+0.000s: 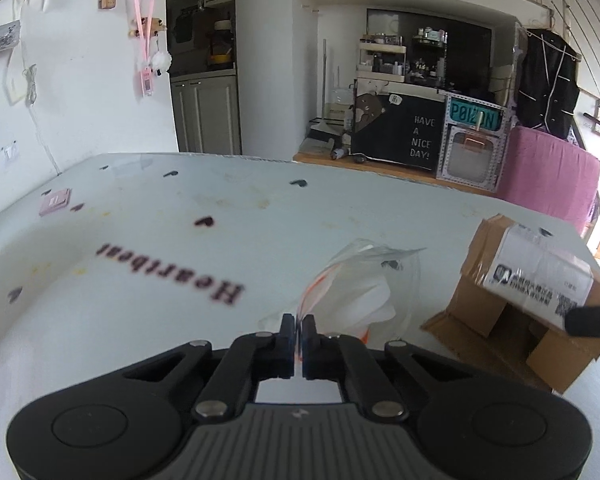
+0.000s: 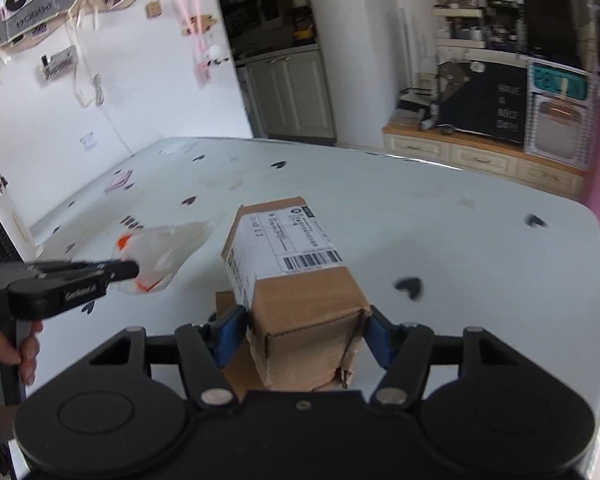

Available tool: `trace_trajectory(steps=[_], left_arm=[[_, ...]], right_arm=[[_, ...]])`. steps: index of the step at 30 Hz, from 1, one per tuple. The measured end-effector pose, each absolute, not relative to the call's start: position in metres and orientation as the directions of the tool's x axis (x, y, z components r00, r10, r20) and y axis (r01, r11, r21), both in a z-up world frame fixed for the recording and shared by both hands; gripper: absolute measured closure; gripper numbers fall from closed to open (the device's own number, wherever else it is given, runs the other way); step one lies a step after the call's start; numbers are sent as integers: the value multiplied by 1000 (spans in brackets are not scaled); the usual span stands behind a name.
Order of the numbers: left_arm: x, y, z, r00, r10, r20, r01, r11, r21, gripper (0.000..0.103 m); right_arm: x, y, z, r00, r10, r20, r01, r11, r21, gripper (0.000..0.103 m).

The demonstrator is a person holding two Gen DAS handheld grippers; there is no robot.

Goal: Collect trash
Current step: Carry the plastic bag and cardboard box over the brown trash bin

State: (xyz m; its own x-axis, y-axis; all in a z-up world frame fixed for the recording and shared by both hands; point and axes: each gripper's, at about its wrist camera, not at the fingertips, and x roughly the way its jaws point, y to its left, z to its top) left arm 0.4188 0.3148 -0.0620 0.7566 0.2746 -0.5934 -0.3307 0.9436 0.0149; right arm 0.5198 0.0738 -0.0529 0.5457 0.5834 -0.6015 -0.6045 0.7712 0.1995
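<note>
A clear plastic bag [image 1: 356, 284] with orange markings is seen pinched between the pressed-together fingers of the left gripper [image 1: 299, 334] at lower centre of the left wrist view, its crumpled body raised just above the tabletop [image 1: 140, 240]. In the right wrist view the same bag [image 2: 160, 256] is shown at left of centre, held at the tip of the left gripper [image 2: 134, 270], which reaches in from the left edge.

A cardboard box [image 2: 300, 280] bearing a white shipping label with a barcode is clamped at its near end between the blue-padded fingers of the right gripper [image 2: 306, 330], in the lower centre of that frame. Its near flaps are seen crumpled and partly open. In the left wrist view the box [image 1: 520, 300] is found at right, just beside the bag, with a tip of the right gripper [image 1: 592, 322] visible against it at the right edge.

The tabletop is covered in white, printed with dark hearts and the word "Heartbeat". A small pink packet [image 1: 55, 201] is seen lying far off at upper left. Beyond the tabletop, a black board [image 1: 400, 136] lettered "HAVE A NICE DAY!" is shown at upper right, with a pink cloth [image 1: 548, 172] beside it.
</note>
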Motion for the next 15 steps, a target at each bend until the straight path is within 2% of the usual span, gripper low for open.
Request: trace_trajectory(steps=[8,15], left_arm=[[363,263,-60,750,263,-607,-361,932,-42,101],[324,221,-49,794,227,-564,-317,946,-65,101]], right_arm=[[465,10,-37,624,532,-572,-517,830,208,40],[415,-40,-31,688,482,-543,-450,870,201,40]])
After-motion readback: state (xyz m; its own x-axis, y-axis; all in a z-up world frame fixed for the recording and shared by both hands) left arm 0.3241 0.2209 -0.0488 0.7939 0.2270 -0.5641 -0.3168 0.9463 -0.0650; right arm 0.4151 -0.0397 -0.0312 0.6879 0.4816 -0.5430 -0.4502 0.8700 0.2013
